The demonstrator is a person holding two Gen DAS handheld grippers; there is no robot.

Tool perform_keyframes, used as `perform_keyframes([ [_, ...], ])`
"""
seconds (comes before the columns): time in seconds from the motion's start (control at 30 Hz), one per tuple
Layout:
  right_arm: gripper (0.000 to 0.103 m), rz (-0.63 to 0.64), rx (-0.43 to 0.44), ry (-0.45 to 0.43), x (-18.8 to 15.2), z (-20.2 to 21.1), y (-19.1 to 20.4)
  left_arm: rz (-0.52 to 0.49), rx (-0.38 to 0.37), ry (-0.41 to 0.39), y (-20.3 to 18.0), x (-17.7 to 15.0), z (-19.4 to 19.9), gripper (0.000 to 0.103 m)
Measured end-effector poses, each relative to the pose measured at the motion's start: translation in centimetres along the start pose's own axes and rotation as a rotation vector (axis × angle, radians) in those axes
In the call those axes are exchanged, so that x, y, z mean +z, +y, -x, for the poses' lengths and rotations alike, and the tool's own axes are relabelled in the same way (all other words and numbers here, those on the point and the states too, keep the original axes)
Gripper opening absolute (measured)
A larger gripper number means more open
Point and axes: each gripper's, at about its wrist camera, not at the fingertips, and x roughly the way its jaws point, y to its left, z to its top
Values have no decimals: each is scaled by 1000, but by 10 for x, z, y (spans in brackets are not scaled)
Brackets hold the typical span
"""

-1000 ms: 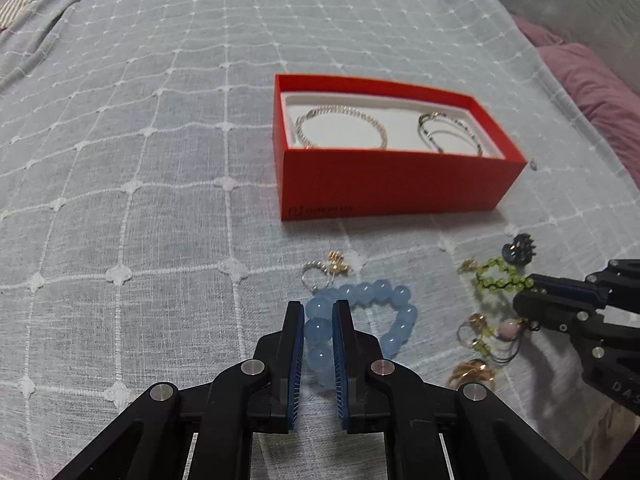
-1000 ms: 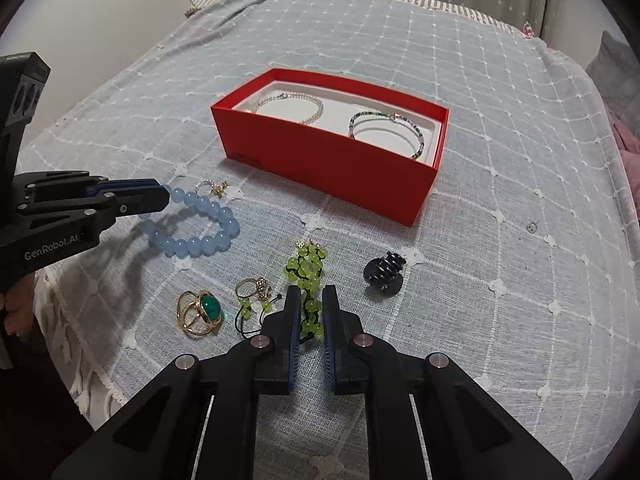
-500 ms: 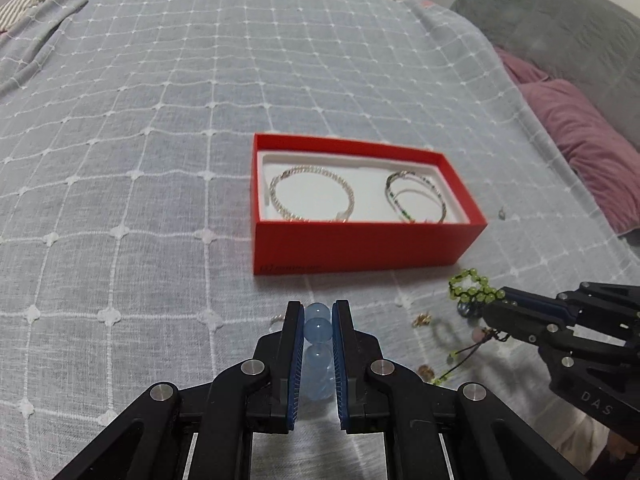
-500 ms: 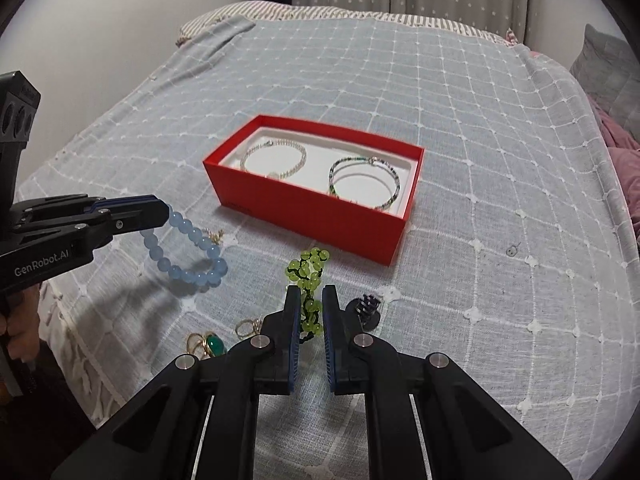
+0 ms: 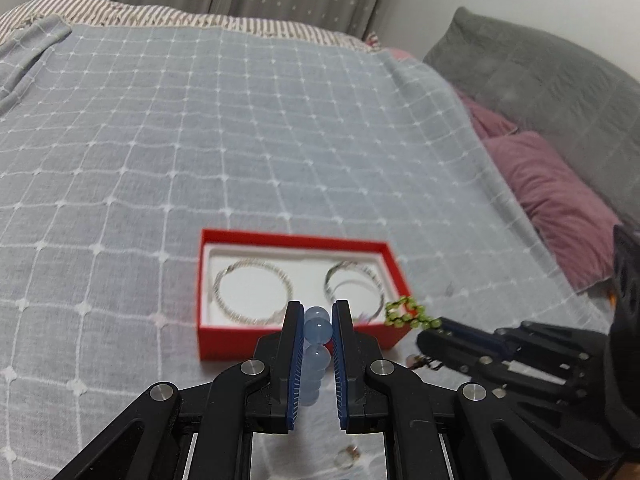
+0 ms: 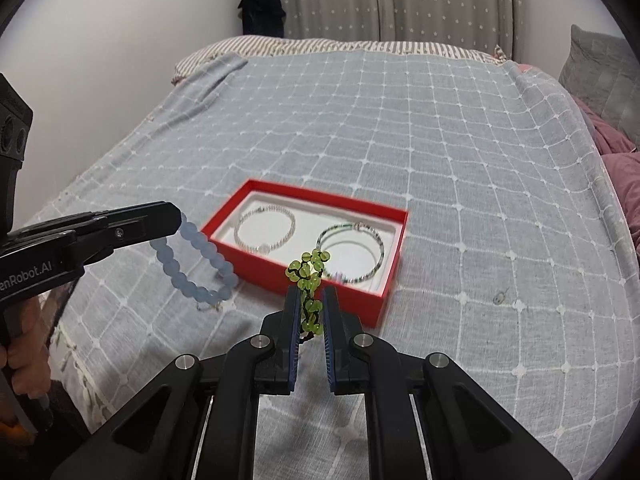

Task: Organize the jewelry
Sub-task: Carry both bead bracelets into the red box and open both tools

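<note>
While L tool grips blue bracelet, R tool prob green beads

A bed under a grey checked blanket fills the room, with grey starred curtains, a white wall and mauve pillows at its right edge.
</note>
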Motion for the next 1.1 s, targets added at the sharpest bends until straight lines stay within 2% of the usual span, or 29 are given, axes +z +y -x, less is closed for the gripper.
perform_keyframes([
  [0.23,11,-29,-30,-67,26,-1,-14,24,-38,-66,-9,21,-15,9],
  [0.43,11,-52,-37,-73,40,-16,-23,61,-31,-82,4,25,-39,9],
  [0.6,11,-47,-35,-35,39,-40,-24,92,41,-33,26,19,-64,9],
  [0.8,11,-33,-51,30,30,-64,-25,81,131,21,39,11,-81,9],
  [1.1,14,-14,-60,56,26,-75,-26,31,214,27,40,7,-87,10],
])
